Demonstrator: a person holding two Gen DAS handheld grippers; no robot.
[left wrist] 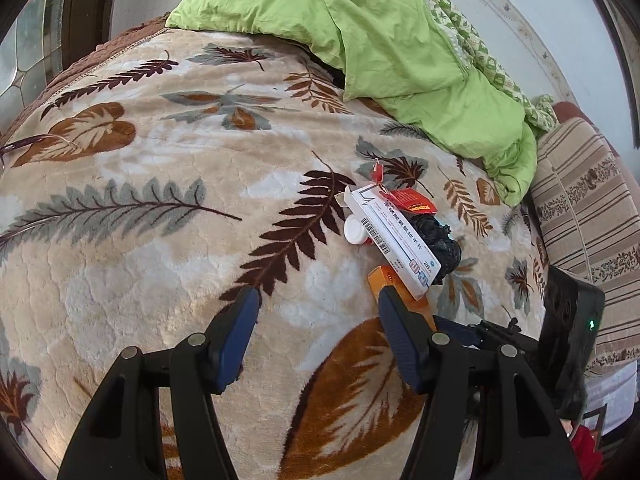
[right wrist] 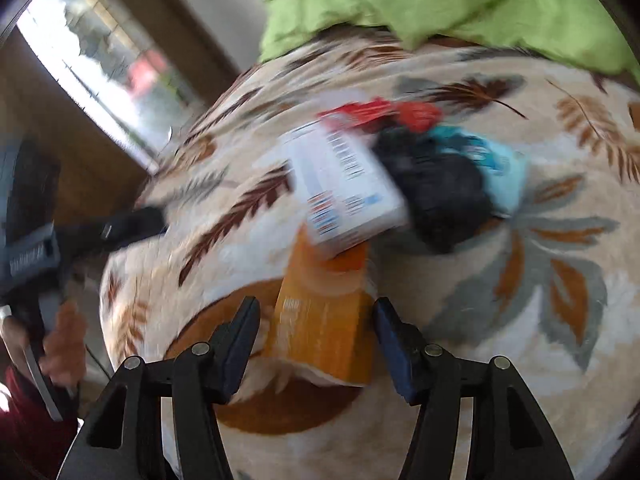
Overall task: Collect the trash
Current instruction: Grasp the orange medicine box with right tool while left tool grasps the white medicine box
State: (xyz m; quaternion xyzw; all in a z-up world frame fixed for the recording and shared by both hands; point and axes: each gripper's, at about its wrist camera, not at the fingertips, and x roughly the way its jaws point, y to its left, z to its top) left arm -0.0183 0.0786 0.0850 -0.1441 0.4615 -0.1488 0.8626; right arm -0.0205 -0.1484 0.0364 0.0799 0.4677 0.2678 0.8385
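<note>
A pile of trash lies on the leaf-patterned blanket [left wrist: 160,240]: a white medicine box [left wrist: 394,236], a white bottle cap [left wrist: 355,230], red wrappers [left wrist: 412,202], a crumpled black bag [left wrist: 442,240] and an orange box [left wrist: 384,280]. My left gripper [left wrist: 316,308] is open and empty, left of the pile, its right finger by the orange box. In the blurred right wrist view my right gripper [right wrist: 316,320] is open around the orange box [right wrist: 324,320]. The white box [right wrist: 344,184] leans on it, beside the black bag [right wrist: 440,192], a light blue wrapper [right wrist: 500,164] and red wrappers [right wrist: 380,112].
A green quilt [left wrist: 380,40] is heaped at the back of the bed. A striped cushion [left wrist: 580,200] lies at the right. The right gripper's body [left wrist: 568,340] shows at the right edge. A window [right wrist: 100,60] and the person's hand [right wrist: 64,344] are at the left.
</note>
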